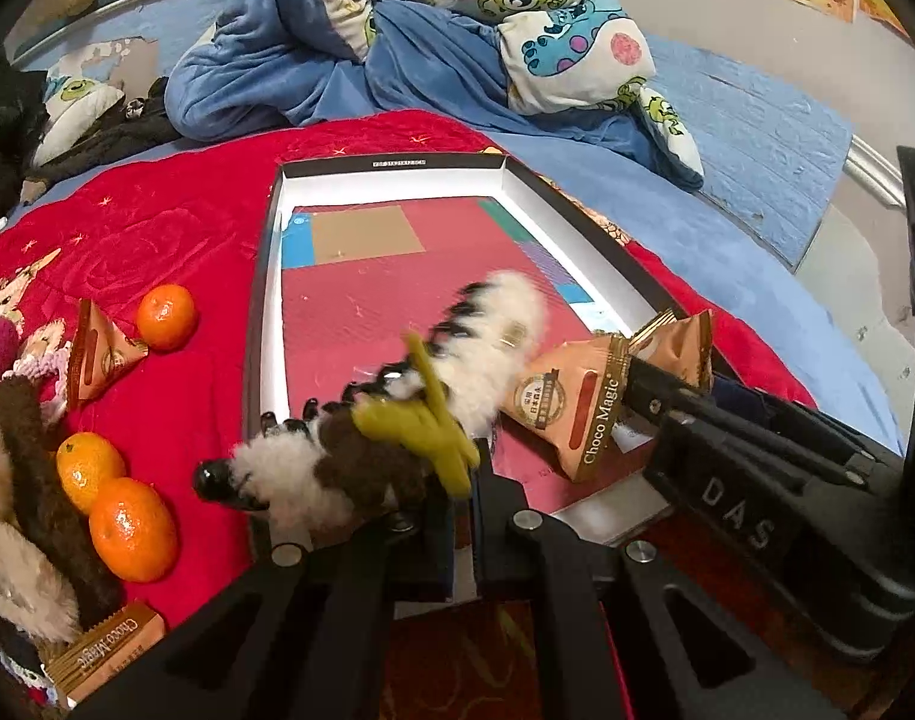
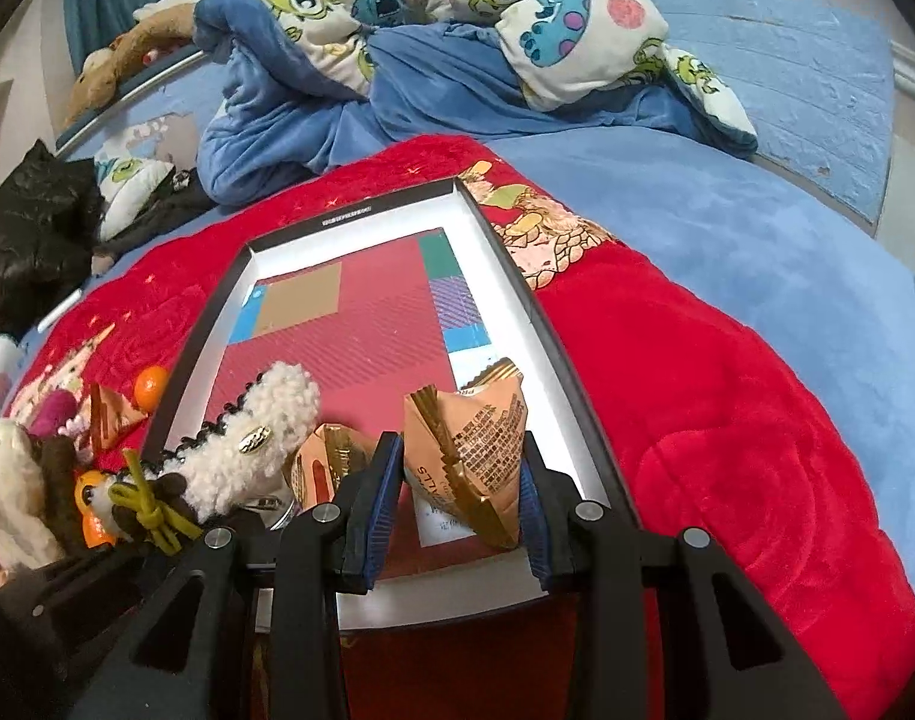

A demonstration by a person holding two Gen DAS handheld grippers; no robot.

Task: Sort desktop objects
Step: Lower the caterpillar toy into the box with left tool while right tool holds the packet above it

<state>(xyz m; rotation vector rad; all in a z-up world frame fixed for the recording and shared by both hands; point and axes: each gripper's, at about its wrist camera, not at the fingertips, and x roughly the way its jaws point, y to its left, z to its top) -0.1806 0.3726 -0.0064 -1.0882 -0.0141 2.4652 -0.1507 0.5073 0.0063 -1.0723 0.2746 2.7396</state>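
At the far left of the left wrist view, a brown and cream plush toy lies on the red blanket, with a Choco Magic bar at its near end. Just right of the plush sit two touching mandarins, and farther back a third mandarin lies beside a triangular snack packet.

Next comes the shallow box lid, black outside and white inside, with a red patterned floor. The left gripper is clamped on a fluffy white and brown toy with a green cord tied round it. The toy hangs over the lid's near left part, its black nose past the lid's left rim and its white tail reaching into the lid.

Right of the toy, a Choco Magic packet rests in the lid's near right area. In the right wrist view, the right gripper stands over the lid's near right corner with a second tan packet between its fingers. The right pad touches the packet; whether the left pad presses it cannot be told, as a thin gap seems to show there.

At far right and behind, a blue cartoon quilt is heaped on the bed.
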